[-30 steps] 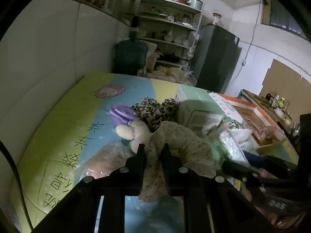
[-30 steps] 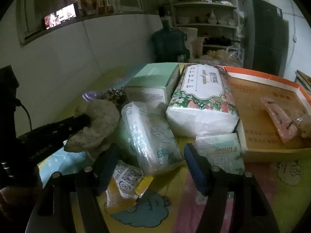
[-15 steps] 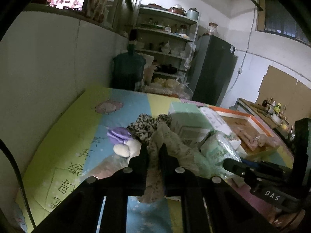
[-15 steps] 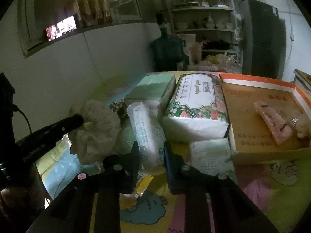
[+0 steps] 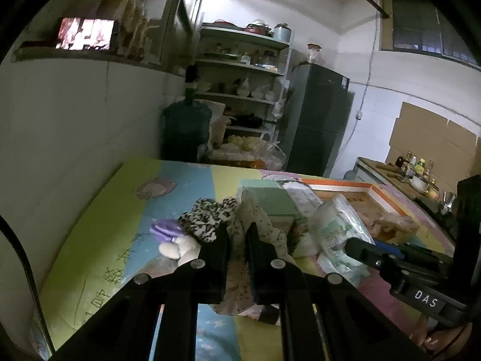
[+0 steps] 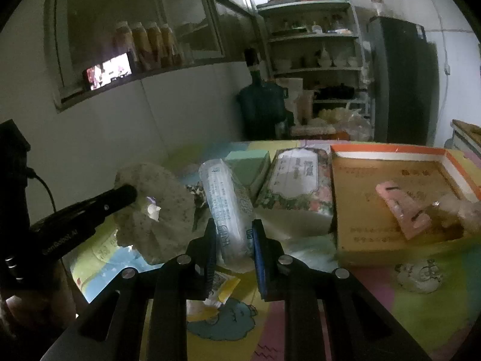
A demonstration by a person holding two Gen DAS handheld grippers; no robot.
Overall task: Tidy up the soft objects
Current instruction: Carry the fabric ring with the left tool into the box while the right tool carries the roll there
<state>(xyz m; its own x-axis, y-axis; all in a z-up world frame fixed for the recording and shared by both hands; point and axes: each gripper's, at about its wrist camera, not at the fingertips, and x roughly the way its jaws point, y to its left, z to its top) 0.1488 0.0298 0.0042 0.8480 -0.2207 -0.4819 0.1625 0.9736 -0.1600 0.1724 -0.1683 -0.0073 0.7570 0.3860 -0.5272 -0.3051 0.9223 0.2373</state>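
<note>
My left claw [image 5: 237, 234] is clenched on a floral cloth [image 5: 255, 222]; my right claw [image 6: 233, 234] grips a clear-wrapped tissue pack [image 6: 228, 204], both just above the cartoon-print tabletop [image 5: 99, 240]. I judge both are picked and in carry. Next comes the orange-rimmed cardboard tray [image 6: 387, 150] beyond, probably their destination, calling for a gentle set-down.

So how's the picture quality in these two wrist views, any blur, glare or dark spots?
Left wrist view: dim, fisheye-bent walls, window frame smeared, bright phone screen blown out. Right wrist view: equally dim, tissue pack readable, corners black, open box soft.
</note>
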